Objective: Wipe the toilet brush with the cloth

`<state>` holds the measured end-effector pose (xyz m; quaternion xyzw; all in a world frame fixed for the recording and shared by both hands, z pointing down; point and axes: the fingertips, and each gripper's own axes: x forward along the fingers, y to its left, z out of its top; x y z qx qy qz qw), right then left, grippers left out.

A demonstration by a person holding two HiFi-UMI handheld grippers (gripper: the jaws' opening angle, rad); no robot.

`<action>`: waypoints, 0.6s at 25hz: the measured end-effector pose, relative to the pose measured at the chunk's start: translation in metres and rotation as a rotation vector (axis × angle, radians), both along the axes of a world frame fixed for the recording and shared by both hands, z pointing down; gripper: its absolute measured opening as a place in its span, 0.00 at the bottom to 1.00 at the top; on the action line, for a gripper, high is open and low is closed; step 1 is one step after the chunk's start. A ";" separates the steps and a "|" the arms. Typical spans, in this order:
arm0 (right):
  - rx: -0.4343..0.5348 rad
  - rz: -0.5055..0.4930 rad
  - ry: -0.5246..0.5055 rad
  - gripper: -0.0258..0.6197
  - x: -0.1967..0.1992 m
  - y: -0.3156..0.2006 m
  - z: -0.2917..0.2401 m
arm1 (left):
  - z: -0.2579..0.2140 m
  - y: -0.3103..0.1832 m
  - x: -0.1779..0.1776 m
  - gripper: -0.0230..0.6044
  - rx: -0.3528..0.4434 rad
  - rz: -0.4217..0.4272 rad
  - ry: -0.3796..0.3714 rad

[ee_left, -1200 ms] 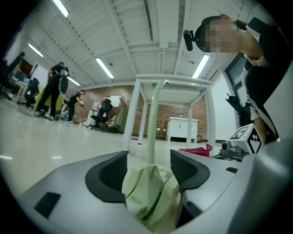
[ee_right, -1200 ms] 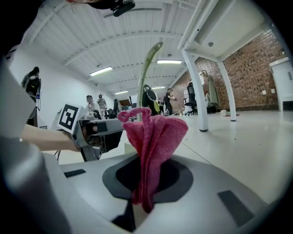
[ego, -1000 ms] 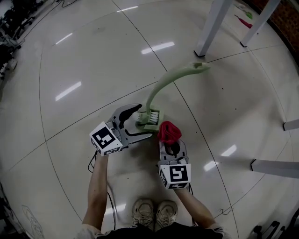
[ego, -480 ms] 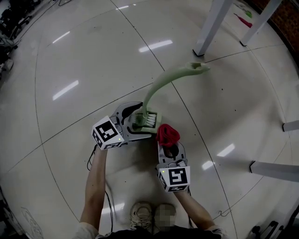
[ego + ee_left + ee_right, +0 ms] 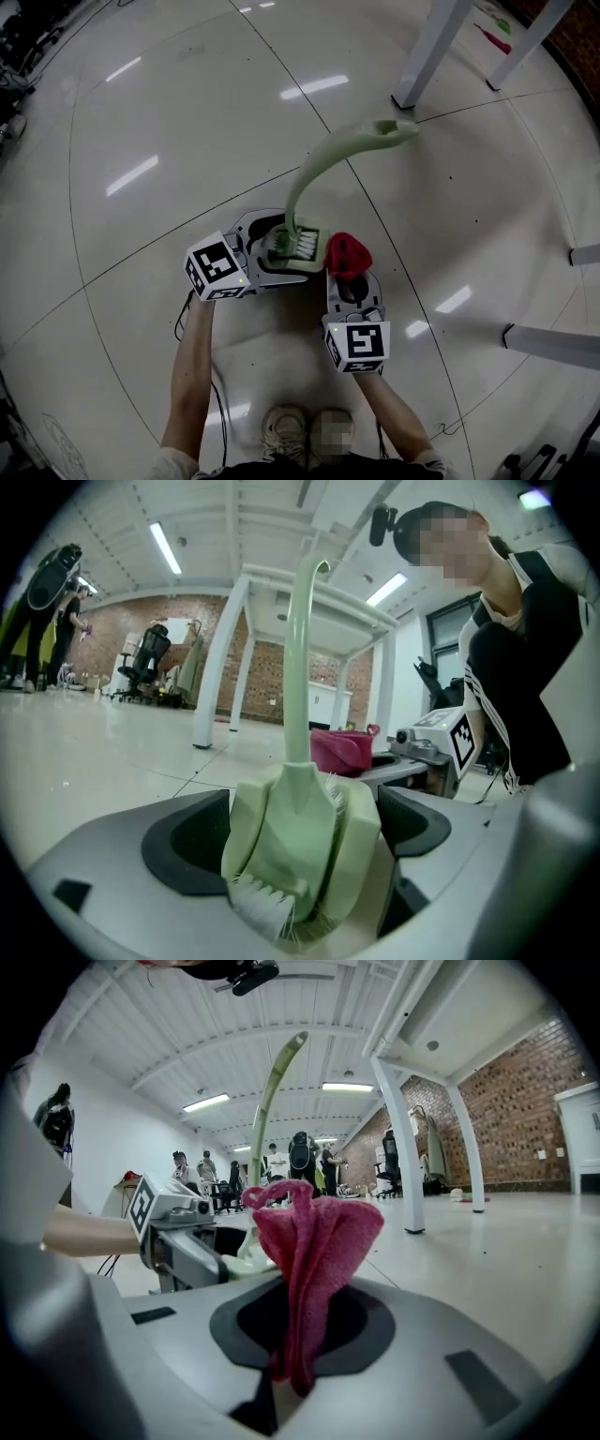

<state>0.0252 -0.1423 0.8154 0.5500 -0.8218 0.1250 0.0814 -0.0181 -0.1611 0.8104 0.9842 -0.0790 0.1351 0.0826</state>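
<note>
Head view, looking steeply down onto a pale, glossy tiled floor [image 5: 141,112]: two hand-held grippers are seen low in the middle, just ahead of the person's shoes [image 5: 309,427]. The left gripper [image 5: 281,246] is held almost level and close to the floor, and the head of the pale green toilet brush [image 5: 314,173] is set between its jaws, with white bristles showing at the end nearest the gripper body. These jaws have just been opening and are now spread wide. In the left gripper view the dark pads are seen standing at either side of the brush head without pressing on it. The long curved handle is seen rising from the head and arching away toward a white table leg [image 5: 427,52]. The right gripper [image 5: 348,277] is held just beside the left one, with its jaws closed together on a bunched pinkish-red cloth [image 5: 348,255]. In the right gripper view the cloth is seen pinched at its lower end and standing up from the jaws in folds. The cloth is placed just beside the brush head; whether the two touch cannot be told
</note>
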 end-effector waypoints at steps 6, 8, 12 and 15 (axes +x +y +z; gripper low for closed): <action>-0.024 0.010 -0.015 0.09 0.007 0.019 -0.002 | 0.002 0.006 0.002 0.79 0.012 -0.025 -0.005; -0.057 -0.016 -0.043 0.09 0.000 0.034 0.005 | 0.002 0.007 0.001 0.79 0.018 -0.025 -0.018; -0.079 -0.099 -0.065 0.09 -0.024 0.051 0.009 | 0.003 0.007 0.002 0.79 0.024 -0.027 -0.037; -0.068 -0.101 -0.047 0.09 -0.027 0.045 0.011 | 0.003 0.006 0.001 0.79 0.023 -0.034 -0.048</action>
